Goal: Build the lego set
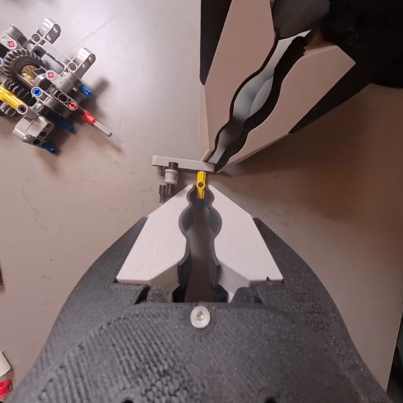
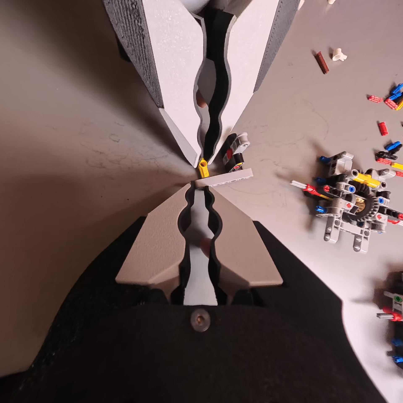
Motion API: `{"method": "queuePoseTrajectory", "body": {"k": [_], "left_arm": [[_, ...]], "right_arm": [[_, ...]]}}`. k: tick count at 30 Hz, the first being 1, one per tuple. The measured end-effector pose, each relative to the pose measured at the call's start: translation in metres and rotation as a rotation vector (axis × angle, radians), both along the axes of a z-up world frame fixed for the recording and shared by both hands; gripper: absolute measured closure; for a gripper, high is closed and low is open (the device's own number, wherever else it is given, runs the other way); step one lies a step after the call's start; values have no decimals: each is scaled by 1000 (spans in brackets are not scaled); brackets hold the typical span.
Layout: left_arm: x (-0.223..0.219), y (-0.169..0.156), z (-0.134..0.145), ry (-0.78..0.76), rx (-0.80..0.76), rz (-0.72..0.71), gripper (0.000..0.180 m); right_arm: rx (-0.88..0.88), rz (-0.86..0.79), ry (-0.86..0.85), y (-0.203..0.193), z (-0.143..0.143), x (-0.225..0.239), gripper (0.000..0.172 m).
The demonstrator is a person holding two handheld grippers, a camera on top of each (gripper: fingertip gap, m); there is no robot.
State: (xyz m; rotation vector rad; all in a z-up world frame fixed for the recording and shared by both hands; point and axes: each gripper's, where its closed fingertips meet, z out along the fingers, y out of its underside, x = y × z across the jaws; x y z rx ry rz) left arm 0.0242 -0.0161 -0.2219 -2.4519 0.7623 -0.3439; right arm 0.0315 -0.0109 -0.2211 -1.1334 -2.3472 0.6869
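Left tool (image 1: 201, 189) pinches a small yellow connector (image 1: 201, 184), jaws nearly closed on it; right tool (image 2: 199, 185) clamps one end of a grey beam (image 2: 226, 177), connector tip touching that beam above the counter (image 1: 109, 218)

Bare table (image 2: 65, 152) left; brick assembly (image 2: 357, 202), loose pieces (image 2: 390, 100) crowd right.

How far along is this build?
Done: one large geared assembly stands finished-looking on the table.
In hand: the left gripper is shut on a yellow connector; the right gripper is shut on the end of a grey beam that carries black pins. The connector's tip sits at the beam's edge; whether it is seated I cannot tell.
Left: loose parts lie unused.
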Motion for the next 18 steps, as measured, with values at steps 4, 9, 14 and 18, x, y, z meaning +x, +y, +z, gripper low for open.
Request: {"method": "queuePoseTrajectory", "body": {"k": [4,9,14,18], "left_arm": [[0,0,0,-15,5,-1,175],[0,-1,0,-48,20,-10,175],[1,-1,0,-34,52,-48,175],[2,-2,0,-29,86,-88,175]], "right_arm": [[-6,-11,1,0,0,0,165],[-21,-25,5,0,0,0,164],[-12,-18,12,-1,1,1,164],[-7,-5,24,-3,1,2,165]]}}
